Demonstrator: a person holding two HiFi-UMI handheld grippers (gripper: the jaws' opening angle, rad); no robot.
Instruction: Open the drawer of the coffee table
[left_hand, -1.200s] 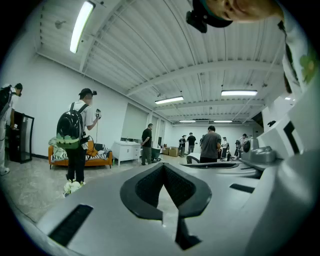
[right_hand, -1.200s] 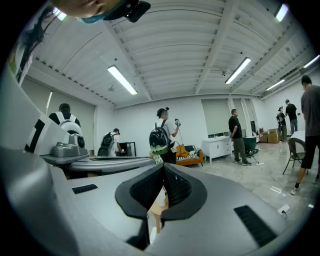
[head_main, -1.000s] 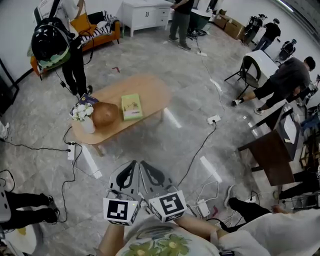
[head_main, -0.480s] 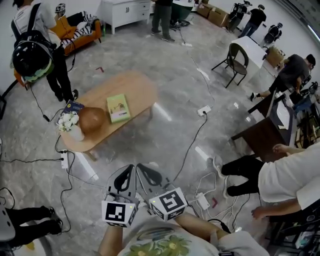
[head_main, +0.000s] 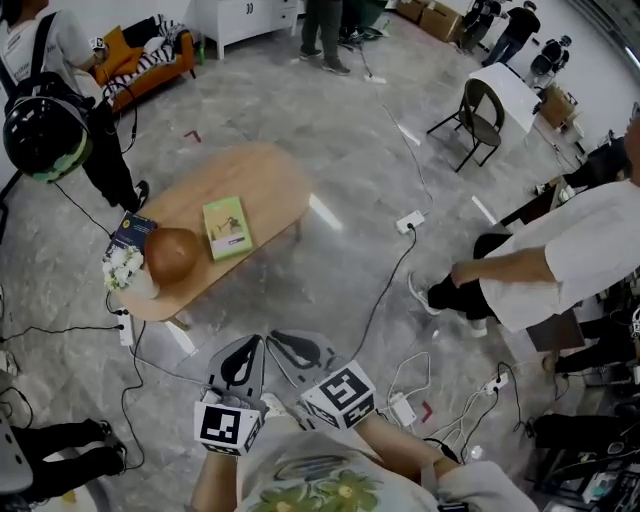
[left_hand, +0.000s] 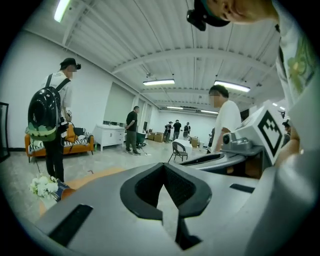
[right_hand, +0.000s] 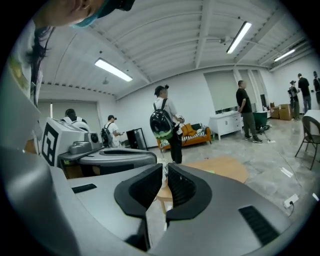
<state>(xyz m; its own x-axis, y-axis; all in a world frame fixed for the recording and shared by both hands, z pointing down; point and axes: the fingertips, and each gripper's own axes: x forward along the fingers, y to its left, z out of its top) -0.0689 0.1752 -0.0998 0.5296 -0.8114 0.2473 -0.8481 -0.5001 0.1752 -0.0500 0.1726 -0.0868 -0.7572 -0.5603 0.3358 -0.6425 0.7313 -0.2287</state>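
Observation:
The oval wooden coffee table (head_main: 272, 178) stands on the grey floor a few steps ahead of me. A green book (head_main: 226, 227), a brown round object (head_main: 172, 253), a dark book (head_main: 130, 232) and a vase of white flowers (head_main: 124, 271) lie on it. No drawer front shows in any view. My left gripper (head_main: 252, 345) and right gripper (head_main: 278, 342) are held side by side in front of my chest, pointing toward the table and well short of it. Both are shut and empty. The left gripper view shows shut jaws (left_hand: 164, 171) with the table (left_hand: 92, 175) beyond; the right gripper (right_hand: 165, 172) looks at the table (right_hand: 226, 168) too.
Cables and power strips (head_main: 409, 221) trail over the floor between me and the table and to my right. A person with a black backpack (head_main: 45, 130) stands by the table's far left end. Another person (head_main: 560, 255) stands at the right. A folding chair (head_main: 482, 112) and an orange sofa (head_main: 145, 60) stand further off.
Both grippers have moved forward and sunk a little, staying shut. The table has drifted left in the head view. A person in white has come in from the right.

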